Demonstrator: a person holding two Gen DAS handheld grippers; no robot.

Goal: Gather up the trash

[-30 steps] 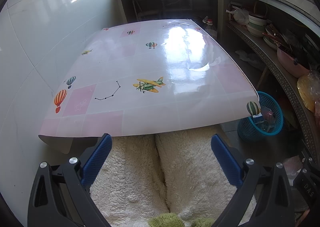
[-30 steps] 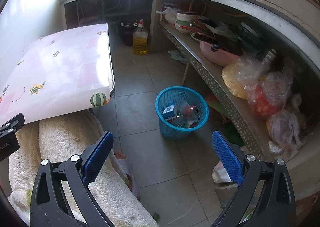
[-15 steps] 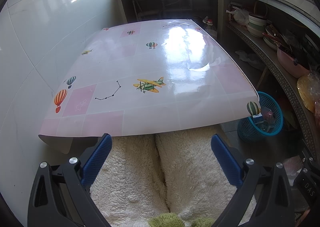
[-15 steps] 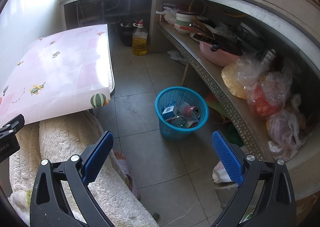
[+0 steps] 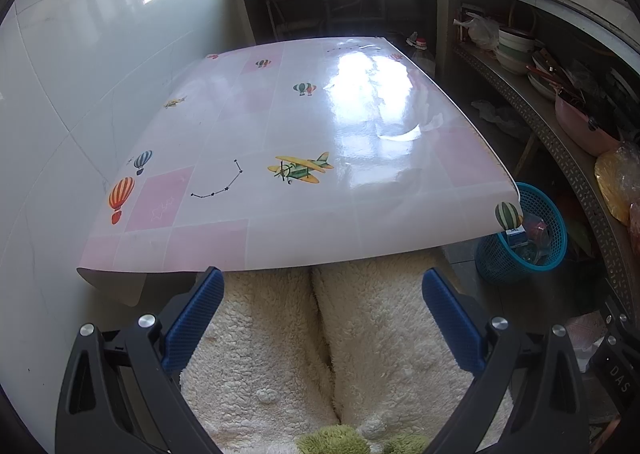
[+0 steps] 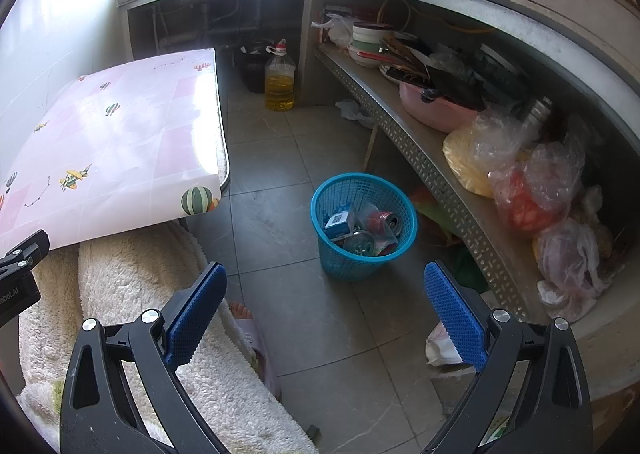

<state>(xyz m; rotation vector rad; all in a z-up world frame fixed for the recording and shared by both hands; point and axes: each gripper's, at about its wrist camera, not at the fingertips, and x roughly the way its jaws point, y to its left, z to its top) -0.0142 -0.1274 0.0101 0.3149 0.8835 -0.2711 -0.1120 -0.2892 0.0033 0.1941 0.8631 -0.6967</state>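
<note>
A blue mesh trash basket [image 6: 362, 226] stands on the tiled floor, holding a red can, a small blue carton and wrappers. It also shows at the right of the left wrist view as the basket [image 5: 524, 234], partly behind the table corner. My right gripper [image 6: 324, 306] hangs open above the floor, short of the basket, with nothing between its blue pads. My left gripper [image 5: 322, 310] is open over a person's lap in cream fleece [image 5: 320, 334], facing the pink table [image 5: 280, 142]. No loose trash lies on the tabletop.
A low metal shelf [image 6: 420, 158] along the right holds bowls, a pink basin and plastic bags. An oil bottle [image 6: 280, 82] stands on the floor at the back. A crumpled white wrapper [image 6: 440, 342] lies on the floor near the right finger. White tiled wall is on the left.
</note>
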